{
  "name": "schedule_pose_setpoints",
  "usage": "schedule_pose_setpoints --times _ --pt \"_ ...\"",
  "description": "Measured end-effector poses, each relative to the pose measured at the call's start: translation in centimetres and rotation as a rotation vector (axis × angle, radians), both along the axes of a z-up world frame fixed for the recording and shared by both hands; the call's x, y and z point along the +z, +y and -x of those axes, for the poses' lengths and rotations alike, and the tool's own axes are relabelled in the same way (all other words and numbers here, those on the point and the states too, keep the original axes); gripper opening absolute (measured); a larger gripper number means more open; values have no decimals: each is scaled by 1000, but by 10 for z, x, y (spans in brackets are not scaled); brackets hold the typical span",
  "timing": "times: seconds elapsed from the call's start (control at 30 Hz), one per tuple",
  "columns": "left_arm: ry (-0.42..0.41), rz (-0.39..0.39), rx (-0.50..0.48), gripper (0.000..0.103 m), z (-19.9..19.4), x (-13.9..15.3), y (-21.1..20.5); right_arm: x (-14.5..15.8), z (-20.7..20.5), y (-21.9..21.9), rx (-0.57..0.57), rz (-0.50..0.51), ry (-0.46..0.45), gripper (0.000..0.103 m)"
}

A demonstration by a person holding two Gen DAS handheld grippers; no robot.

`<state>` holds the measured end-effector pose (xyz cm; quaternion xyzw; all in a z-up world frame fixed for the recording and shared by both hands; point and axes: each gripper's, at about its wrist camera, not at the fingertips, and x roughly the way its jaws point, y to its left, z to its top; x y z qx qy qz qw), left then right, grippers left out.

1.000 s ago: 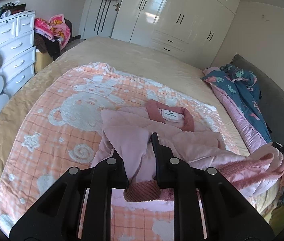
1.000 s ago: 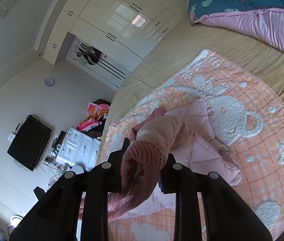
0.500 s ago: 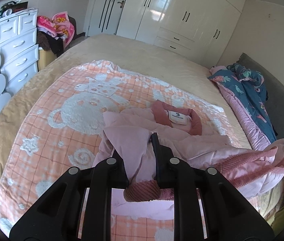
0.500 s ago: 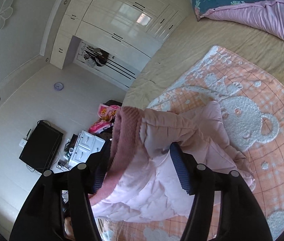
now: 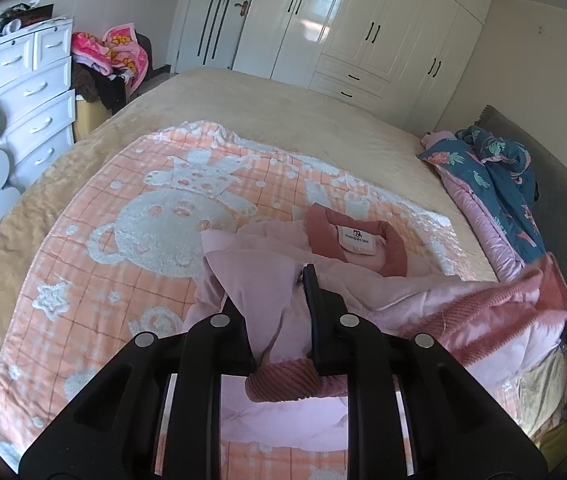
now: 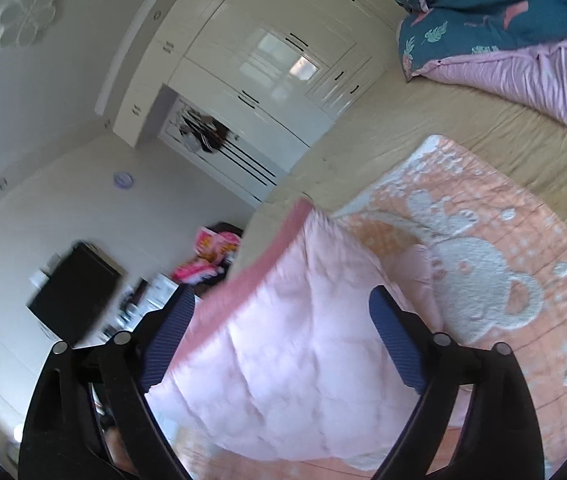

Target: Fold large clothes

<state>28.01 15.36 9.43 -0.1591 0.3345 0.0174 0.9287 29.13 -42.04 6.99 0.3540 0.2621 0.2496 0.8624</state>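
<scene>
A pale pink quilted jacket (image 5: 267, 280) with a darker pink ribbed collar and cuffs lies on the orange bear-pattern blanket (image 5: 123, 264) on the bed. My left gripper (image 5: 269, 284) is shut on a sleeve of it, the ribbed cuff (image 5: 283, 384) hanging below the fingers. In the right wrist view the jacket's hem (image 6: 283, 340) hangs between the wide-apart blue pads (image 6: 393, 332) of my right gripper (image 6: 279, 304); its jaws are opening and the pads do not press the cloth.
A blue floral quilt with pink lining (image 5: 495, 184) lies along the bed's right side. A white chest of drawers (image 5: 31, 92) and a heap of pink clothes (image 5: 111, 56) stand at the left. White wardrobes (image 5: 363, 32) line the far wall.
The right gripper has opened from a tight hold on the ribbed cuff to wide apart, and the jacket's hem has spread out between its fingers. The left gripper keeps its hold on the sleeve.
</scene>
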Motion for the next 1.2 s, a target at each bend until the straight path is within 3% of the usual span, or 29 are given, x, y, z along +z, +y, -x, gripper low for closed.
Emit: schedule_pose_setpoints --times 0.3,0.47,0.57,0.63,0.7,0.83,0.9,1.0,1.2 --pt "11 -18 26 16 -13 -8 -2 -44 7 45 -66 339 12 93" --pt "16 -49 40 22 -22 -16 -10 -69 -6 74 -62 467 22 93" --pt "5 -66 43 28 -21 -18 -15 -83 -8 81 -72 482 23 93" --pt "-8 -59 35 49 -19 -18 -17 -91 -7 84 -76 497 14 93" --pt "-17 -60 27 59 -18 -17 -21 -96 -8 86 -66 513 16 93" --pt "-35 -74 19 70 -15 -13 -29 -99 -5 85 -69 501 13 93" --pt "-48 -89 18 87 -13 -10 -33 -98 -3 84 -74 491 5 93" --pt "-83 -185 23 88 -9 -2 -44 -96 1 82 -86 486 -2 93" --pt "-94 -217 23 91 -3 -1 -46 -94 5 87 -94 512 -7 96"
